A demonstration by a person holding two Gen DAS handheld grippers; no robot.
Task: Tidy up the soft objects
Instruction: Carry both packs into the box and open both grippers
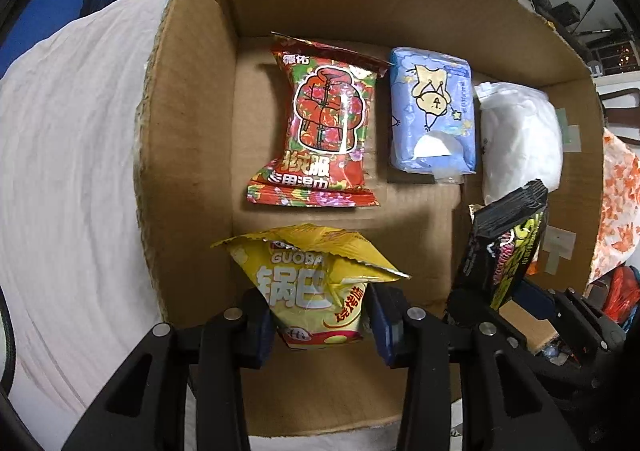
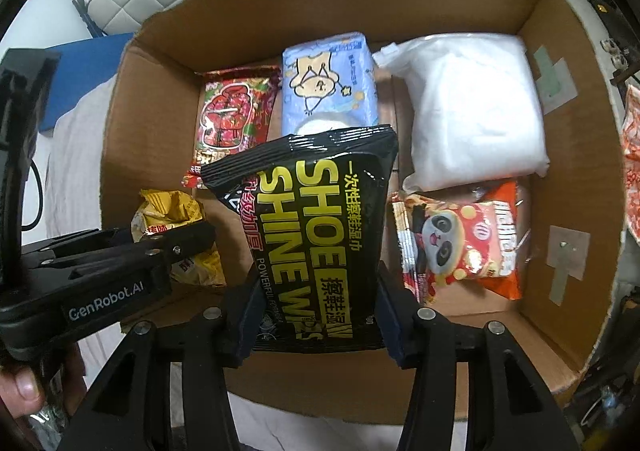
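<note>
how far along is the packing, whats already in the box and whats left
Done: red wet-wipes pack, blue tissue pack, white bag and panda snack lie in the cardboard box. In hand: left gripper holds the yellow Guoba bag, right gripper the shoe-shine wipes. Both remain unplaced.

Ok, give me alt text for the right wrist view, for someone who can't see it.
The right gripper clamps a black shoe shine wipes pack over an open cardboard box. Inside lie a red pack, a blue tissue pack, a white bag and a panda snack. The left gripper holds a yellow snack bag.
</note>
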